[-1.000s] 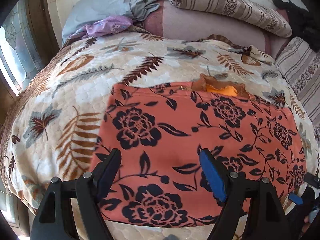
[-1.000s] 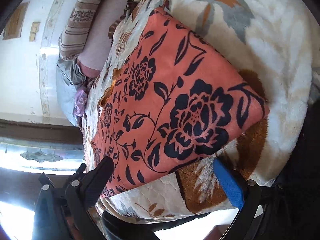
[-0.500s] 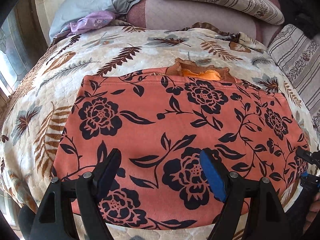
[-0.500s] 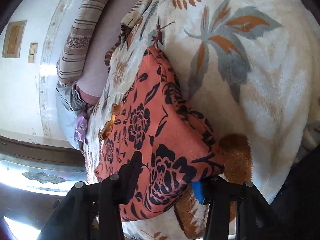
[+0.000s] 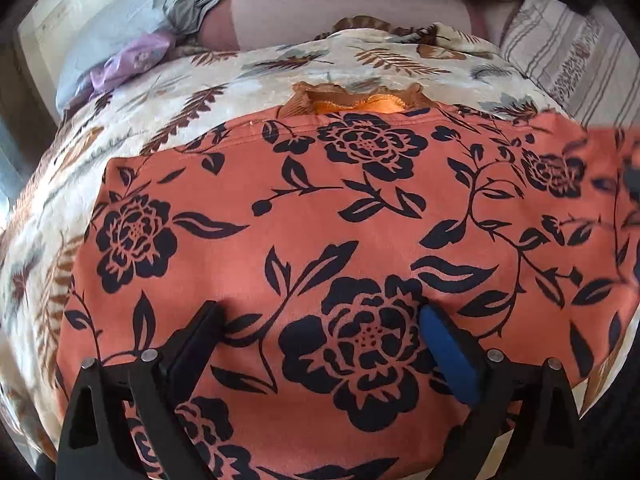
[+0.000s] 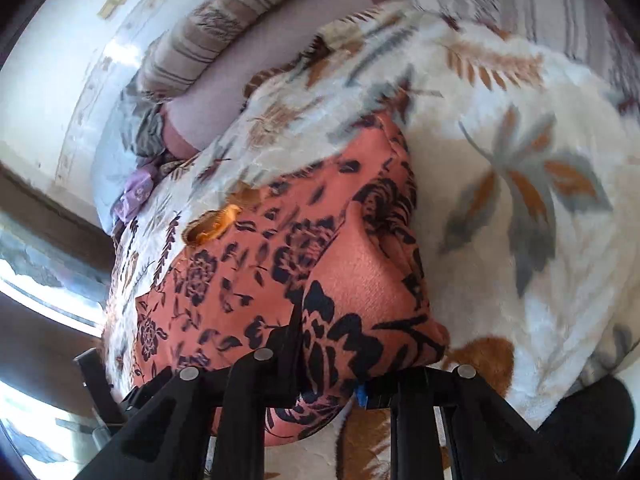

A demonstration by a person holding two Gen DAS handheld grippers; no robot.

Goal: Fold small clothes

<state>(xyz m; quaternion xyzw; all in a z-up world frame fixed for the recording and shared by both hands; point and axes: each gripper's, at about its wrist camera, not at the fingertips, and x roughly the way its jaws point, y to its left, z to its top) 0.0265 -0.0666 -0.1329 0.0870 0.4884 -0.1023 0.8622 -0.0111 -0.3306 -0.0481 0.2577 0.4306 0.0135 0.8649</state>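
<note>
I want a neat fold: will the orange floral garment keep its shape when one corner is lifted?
Probably not. The orange floral garment already bunches and curves where the right tool, jaws closing, pinches its corner, so it looks floppy. It seems thin and light, and may drag across the fleecy blanket.

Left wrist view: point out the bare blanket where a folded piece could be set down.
Free: the leaf-print blanket between the orange floral garment and the pillows, and the strip left of the garment. Right wrist view shows more bare blanket beyond its right edge. Crowded: the purple and grey clothes at the far left corner, and the orange frilled piece at the garment's far edge.
</note>
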